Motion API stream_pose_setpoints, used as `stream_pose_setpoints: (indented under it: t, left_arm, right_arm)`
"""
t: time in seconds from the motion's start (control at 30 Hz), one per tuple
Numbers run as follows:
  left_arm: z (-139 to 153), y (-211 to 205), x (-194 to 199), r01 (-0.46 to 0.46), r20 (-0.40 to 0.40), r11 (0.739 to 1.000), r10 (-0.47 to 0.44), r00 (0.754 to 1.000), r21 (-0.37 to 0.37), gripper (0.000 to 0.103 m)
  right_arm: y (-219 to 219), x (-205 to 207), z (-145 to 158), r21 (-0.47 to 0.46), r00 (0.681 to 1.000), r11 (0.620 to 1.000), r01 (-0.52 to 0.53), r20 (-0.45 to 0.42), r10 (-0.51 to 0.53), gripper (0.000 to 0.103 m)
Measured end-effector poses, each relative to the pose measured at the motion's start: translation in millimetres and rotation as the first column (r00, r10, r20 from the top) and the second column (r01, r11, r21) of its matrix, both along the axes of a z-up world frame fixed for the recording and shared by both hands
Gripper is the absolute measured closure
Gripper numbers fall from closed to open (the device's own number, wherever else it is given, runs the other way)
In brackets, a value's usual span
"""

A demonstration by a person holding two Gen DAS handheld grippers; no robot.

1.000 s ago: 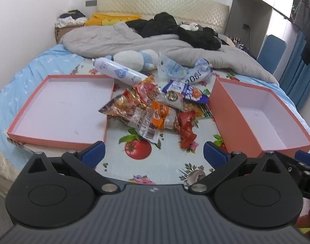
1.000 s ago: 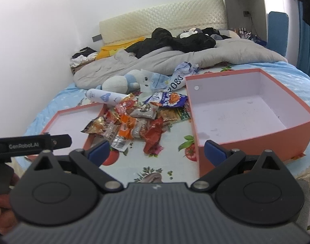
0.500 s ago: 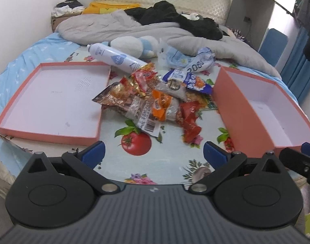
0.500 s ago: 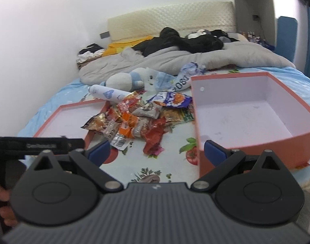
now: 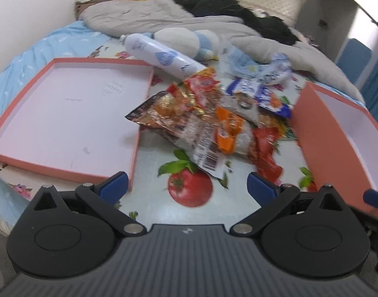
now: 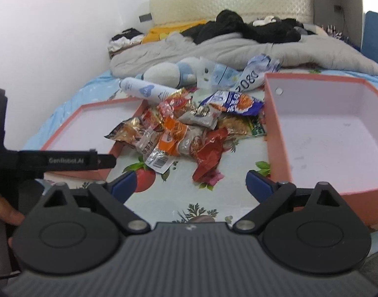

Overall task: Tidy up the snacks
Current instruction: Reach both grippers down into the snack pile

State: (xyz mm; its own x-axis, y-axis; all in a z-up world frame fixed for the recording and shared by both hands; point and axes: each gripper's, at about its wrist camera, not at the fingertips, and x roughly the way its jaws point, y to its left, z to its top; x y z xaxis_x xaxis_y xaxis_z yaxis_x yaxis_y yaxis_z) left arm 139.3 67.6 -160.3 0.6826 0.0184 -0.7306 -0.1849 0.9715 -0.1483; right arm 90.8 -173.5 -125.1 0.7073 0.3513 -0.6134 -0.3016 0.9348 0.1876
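Note:
A heap of snack packets (image 5: 213,126) (image 6: 186,133) lies on a fruit-print cloth between a shallow orange box lid (image 5: 65,113) (image 6: 94,128) on the left and a deep orange box (image 5: 342,143) (image 6: 330,133) on the right. My left gripper (image 5: 186,188) hovers just short of the heap, open and empty. My right gripper (image 6: 191,183) also stands short of the heap by the deep box's near corner; its jaws are wide and closing, with nothing between them. A red packet (image 6: 208,151) is the nearest snack to it.
A white bottle (image 5: 161,57) and a plush toy (image 5: 186,42) lie behind the heap, with crumpled blue-white bags (image 6: 238,74). A grey blanket (image 5: 164,19) and black clothes (image 6: 246,29) cover the far bed. The left gripper's body (image 6: 65,159) and a hand (image 6: 3,212) show at the right view's left edge.
Both grippers have moved forward and down toward the snack heap, which now looks larger in both views. The right jaws have narrowed slightly.

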Motion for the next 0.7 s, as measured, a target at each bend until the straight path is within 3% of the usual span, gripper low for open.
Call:
stream_pose_setpoints:
  t: [0.1,0.17,0.7]
  left_arm:
    - [-13.8,3.5,18.3,-0.035,-0.012,0.999,0.035,0.999,-0.011,0.001]
    - [-23.1,5.3,30.8,-0.033,-0.022,0.999,0.033,0.999,-0.033,0.001]
    - [-86.4,-2.8,109.9,-0.001,-0.113,1.000,-0.003,0.994,-0.031,0.022]
  right_arm:
    - [7.2,18.2,-13.2,-0.026,0.999,1.000,-0.007,-0.038,0.006,0.026]
    - [11.4,32.7,-23.1,-0.036,0.997,0.999,-0.009,-0.072,0.006,0.030]
    - [42.3,120.4,-80.9,-0.074,0.988,0.997,-0.038,-0.152,0.026,0.045]
